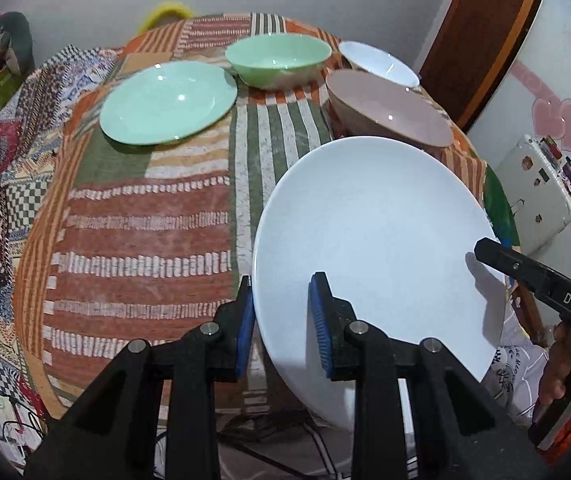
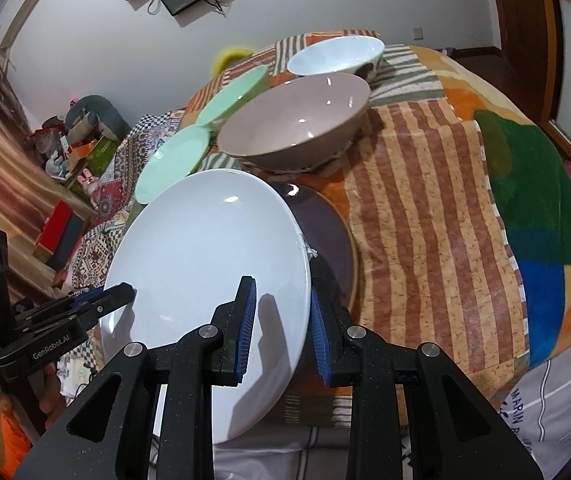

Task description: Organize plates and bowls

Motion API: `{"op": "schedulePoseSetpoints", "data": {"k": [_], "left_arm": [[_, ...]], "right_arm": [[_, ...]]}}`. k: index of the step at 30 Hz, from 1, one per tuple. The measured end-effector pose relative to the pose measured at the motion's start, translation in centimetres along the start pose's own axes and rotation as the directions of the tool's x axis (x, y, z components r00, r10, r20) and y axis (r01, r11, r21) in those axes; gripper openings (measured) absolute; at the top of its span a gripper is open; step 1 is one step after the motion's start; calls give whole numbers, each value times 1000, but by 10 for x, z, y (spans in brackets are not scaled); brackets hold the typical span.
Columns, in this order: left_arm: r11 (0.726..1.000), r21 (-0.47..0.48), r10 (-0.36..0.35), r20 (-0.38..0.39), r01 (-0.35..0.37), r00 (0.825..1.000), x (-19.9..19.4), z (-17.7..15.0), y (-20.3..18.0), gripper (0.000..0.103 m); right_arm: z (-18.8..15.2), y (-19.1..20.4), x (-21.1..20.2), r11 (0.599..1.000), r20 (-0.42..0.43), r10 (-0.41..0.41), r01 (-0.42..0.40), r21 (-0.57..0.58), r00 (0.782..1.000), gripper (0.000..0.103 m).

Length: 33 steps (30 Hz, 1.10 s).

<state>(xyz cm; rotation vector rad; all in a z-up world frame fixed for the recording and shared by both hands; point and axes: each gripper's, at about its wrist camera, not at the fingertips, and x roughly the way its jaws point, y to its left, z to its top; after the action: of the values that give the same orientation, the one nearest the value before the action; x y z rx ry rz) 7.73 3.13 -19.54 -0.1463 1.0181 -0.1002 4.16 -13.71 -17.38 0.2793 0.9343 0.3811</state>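
Observation:
A large white plate (image 1: 373,248) is held tilted over the table's near edge. My left gripper (image 1: 281,320) straddles its left rim with the jaws apart around it. My right gripper (image 2: 281,328) straddles its right rim (image 2: 205,264), jaws also apart; its finger (image 1: 525,272) shows in the left wrist view. A dark purple plate (image 2: 329,232) lies under the white plate. Behind stand a mauve bowl (image 2: 297,120), a white bowl (image 2: 337,56), a green bowl (image 1: 277,60) and a green plate (image 1: 169,100).
The table (image 2: 425,208) is covered with a striped patchwork cloth. A patterned blanket and clutter (image 1: 1,92) lie to the left. A white fridge (image 1: 545,184) and wooden door frame (image 1: 485,32) stand at right.

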Motion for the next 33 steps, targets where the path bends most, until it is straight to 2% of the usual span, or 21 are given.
{"op": "schedulePoseSetpoints", "data": {"k": [10,26,33], "left_arm": [[1000,-15,-9,-57,8,998,29,8,0,28],[998,-59,-39,-93,33,995,52,20,8,30],[997,-73,-37,-82,31,996,57,24,9,30]], "right_arm": [[1,-12,11,999,-26,-6,7,43,1000,25],[11,-10,18,999,-22,-24,25,39,999,25],[17,-8,21,999,-18,-41,41,14,999,25]]}}
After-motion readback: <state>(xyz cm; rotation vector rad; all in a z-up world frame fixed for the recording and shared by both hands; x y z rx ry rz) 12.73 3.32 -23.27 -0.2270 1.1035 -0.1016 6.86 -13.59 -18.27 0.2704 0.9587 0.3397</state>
